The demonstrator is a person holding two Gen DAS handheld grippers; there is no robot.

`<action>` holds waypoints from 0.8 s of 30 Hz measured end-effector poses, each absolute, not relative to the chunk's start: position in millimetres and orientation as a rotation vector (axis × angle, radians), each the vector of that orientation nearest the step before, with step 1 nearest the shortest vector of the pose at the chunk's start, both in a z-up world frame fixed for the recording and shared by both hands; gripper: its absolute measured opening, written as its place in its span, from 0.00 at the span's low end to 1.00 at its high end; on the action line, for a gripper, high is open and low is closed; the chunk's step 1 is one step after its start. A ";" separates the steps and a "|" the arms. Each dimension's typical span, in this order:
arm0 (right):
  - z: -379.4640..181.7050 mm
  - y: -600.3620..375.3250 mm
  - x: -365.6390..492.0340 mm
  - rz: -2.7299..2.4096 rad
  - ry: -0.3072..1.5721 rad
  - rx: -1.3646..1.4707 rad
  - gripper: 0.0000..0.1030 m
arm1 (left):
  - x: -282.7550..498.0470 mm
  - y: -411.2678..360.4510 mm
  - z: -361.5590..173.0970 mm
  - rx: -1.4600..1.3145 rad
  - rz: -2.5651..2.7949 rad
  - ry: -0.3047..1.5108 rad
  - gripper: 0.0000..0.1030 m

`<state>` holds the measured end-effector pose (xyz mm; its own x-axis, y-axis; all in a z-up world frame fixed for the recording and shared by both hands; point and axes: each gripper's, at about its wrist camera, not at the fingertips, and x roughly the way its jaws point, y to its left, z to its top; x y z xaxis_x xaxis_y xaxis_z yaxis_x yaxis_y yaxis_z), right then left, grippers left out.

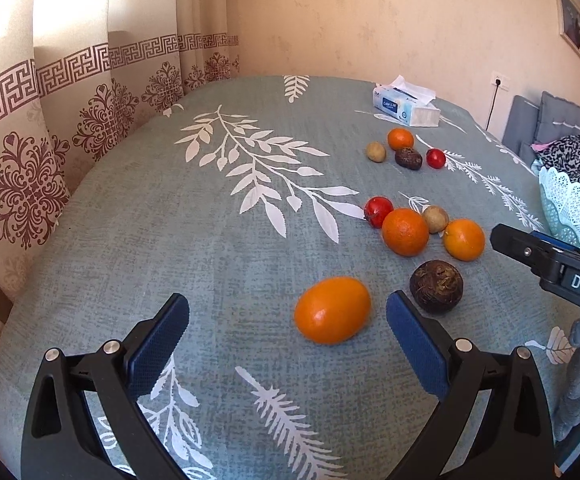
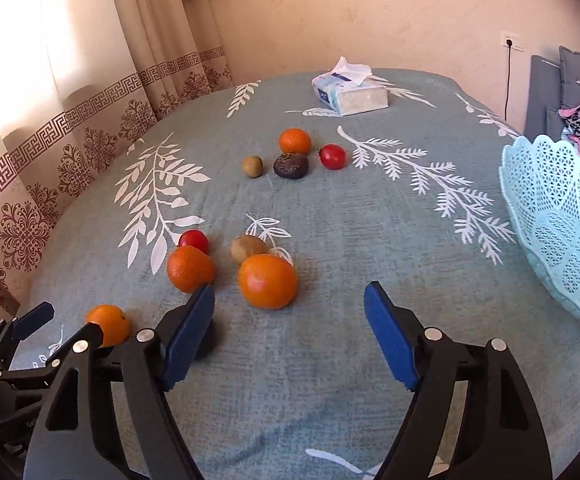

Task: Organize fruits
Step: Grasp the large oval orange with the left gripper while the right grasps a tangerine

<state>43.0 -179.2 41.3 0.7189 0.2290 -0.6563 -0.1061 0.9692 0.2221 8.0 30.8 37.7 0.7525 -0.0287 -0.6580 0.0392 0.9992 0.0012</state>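
Observation:
My left gripper [image 1: 287, 306] is open and empty, just short of a near orange [image 1: 332, 310] that lies between its fingertips' line. A dark round fruit [image 1: 436, 286] sits right of it. Behind are two oranges [image 1: 405, 232], [image 1: 464, 239], a red tomato [image 1: 378, 211] and a kiwi [image 1: 435, 219]. A far group holds an orange [image 1: 400, 139], kiwi [image 1: 376, 151], dark fruit [image 1: 408, 158] and tomato [image 1: 435, 158]. My right gripper [image 2: 290, 300] is open and empty, near an orange [image 2: 267, 281]. A pale blue lace basket [image 2: 562, 224] stands at the right.
A tissue box [image 2: 350, 94] lies at the far side of the table covered by a grey-green leaf-print cloth [image 1: 209, 248]. Curtains [image 1: 49, 120] hang to the left. A grey sofa with clothes [image 2: 578, 96] is beyond the basket.

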 end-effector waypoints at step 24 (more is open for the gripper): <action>16.2 -167.5 81.9 0.241 0.866 0.187 0.41 | 33.3 22.9 21.1 -0.016 -0.134 0.851 0.52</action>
<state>81.9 -167.5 16.2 0.6235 0.2844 -0.7282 -0.1332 0.9565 0.2596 33.3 22.9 21.1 0.6516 -0.1243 -0.7483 0.1115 0.9915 -0.0676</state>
